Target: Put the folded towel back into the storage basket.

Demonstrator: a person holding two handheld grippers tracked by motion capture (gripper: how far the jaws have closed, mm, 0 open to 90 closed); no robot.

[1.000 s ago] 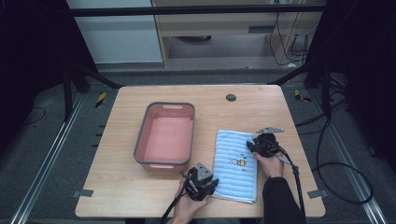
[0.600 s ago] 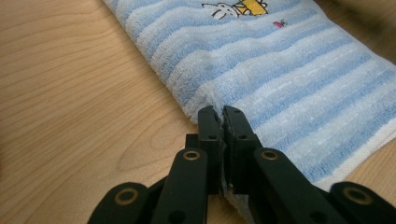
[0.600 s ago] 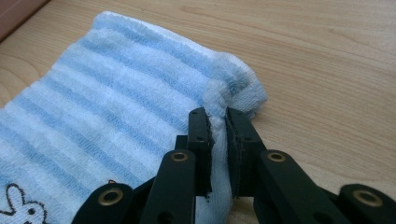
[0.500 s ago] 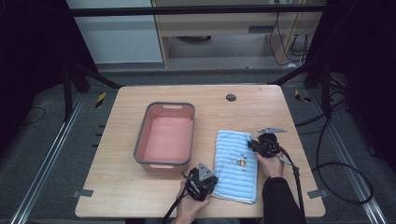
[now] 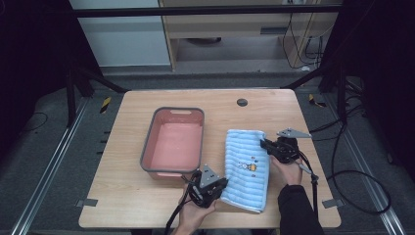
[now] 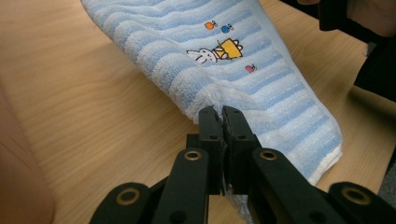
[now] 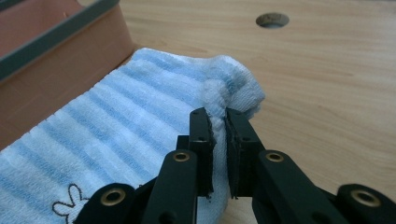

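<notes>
Towel edges pinched between closed fingers of left gripper and right gripper.

No readable text, label, brand or number. Only picture mark: small rabbit embroidery on blue striped towel.
</notes>
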